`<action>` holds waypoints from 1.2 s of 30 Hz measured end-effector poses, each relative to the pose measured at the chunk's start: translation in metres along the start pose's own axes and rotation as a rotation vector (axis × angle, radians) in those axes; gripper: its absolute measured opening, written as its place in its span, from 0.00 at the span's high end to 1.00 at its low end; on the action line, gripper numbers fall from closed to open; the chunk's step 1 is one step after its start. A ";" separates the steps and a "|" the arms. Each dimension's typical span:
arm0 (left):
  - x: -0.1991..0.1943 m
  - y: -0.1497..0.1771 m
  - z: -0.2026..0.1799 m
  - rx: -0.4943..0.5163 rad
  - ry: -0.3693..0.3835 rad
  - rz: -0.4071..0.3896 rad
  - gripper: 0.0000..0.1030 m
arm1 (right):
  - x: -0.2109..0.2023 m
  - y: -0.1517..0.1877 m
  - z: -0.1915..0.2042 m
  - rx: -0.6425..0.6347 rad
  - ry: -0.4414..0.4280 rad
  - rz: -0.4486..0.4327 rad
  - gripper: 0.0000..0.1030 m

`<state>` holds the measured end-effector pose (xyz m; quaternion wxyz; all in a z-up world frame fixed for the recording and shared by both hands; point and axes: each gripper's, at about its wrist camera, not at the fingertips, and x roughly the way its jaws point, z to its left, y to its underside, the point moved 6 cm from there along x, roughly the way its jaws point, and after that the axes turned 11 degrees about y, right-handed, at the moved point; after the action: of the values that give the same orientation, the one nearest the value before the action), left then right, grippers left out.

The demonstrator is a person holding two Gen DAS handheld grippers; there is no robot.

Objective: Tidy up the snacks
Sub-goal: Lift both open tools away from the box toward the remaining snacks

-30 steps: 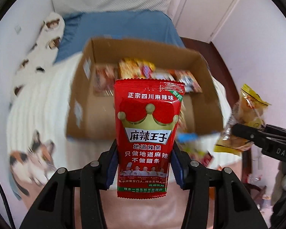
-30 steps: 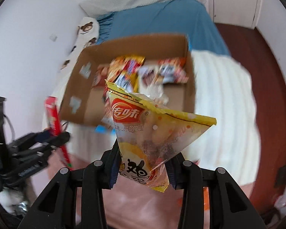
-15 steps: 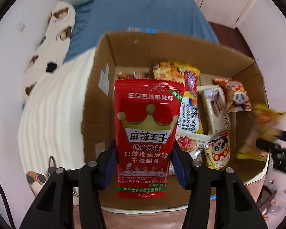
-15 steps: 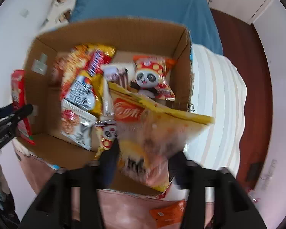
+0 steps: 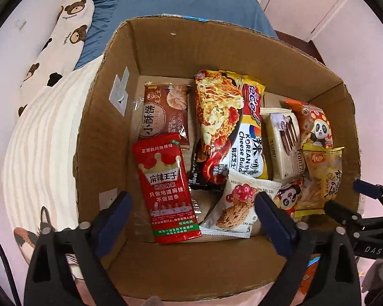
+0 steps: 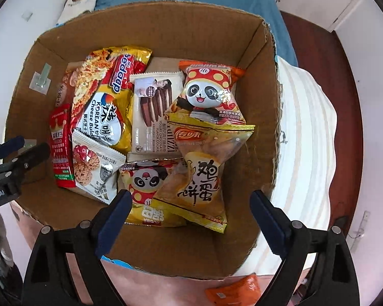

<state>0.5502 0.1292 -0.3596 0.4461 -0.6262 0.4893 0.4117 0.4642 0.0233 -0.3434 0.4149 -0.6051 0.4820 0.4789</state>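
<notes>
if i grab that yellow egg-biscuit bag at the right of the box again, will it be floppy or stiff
Probably floppy: the yellow egg-biscuit bag is thin crinkled film, puffed and creased, so it would likely sag from a pinch. It looks light for its size, mostly air around the biscuits seen through the clear panel. The glossy film may slip, and the biscuits could crack under a hard squeeze.

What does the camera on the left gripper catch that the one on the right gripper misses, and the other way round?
Only the left view shows the brown dumpling-picture packet fully, plus a cat-print patch on the bedding. Only the right view shows an orange packet lying outside the cardboard box. Both show the box, the red spicy-strip packet and the yellow egg-biscuit bag lying inside it, and both grippers, the left gripper and right gripper, with jaws opening and nothing between them.
</notes>
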 end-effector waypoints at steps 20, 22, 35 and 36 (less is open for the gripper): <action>-0.071 0.063 -0.031 0.093 -0.035 -0.201 0.00 | -0.067 0.061 0.003 0.136 -0.032 -0.287 0.06; -0.081 0.072 -0.033 0.099 -0.033 -0.225 0.00 | -0.076 0.070 0.001 0.147 -0.035 -0.313 0.06; -0.135 0.123 -0.054 0.151 -0.039 -0.341 0.00 | -0.135 0.132 0.000 0.173 -0.052 -0.459 0.06; -0.138 0.127 -0.055 0.153 -0.042 -0.348 0.00 | -0.140 0.135 0.001 0.174 -0.056 -0.470 0.06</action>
<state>0.4052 0.0944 -0.2331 0.5670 -0.6569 0.3942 0.3028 0.3204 0.0245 -0.2123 0.5785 -0.6492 0.3558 0.3424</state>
